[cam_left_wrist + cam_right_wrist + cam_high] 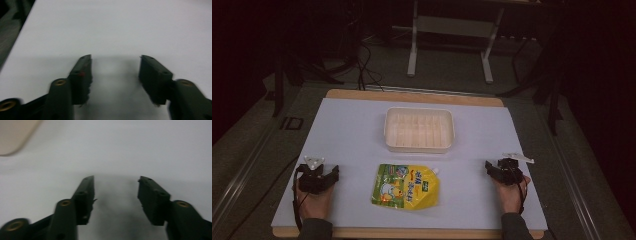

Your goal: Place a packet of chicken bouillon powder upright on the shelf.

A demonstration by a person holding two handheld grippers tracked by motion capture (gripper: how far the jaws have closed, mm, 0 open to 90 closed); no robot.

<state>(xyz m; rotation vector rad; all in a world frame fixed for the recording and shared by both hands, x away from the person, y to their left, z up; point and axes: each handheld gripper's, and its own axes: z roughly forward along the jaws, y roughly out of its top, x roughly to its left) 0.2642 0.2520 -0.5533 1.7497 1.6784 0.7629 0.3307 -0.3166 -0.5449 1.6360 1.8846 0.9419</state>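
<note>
nothing's picked up yet: left gripper (330,176) and right gripper (493,169) rest on the surface (347,130), fingers spread and empty, so next someone reaches for the yellow pouch (405,186) near the tray (419,146)

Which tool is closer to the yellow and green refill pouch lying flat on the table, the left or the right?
Left. The left tool rests beside the yellow and green spouted refill pouch, just off its left edge; the right tool sits farther off, beyond its spout corner. Neither touches it.
</note>
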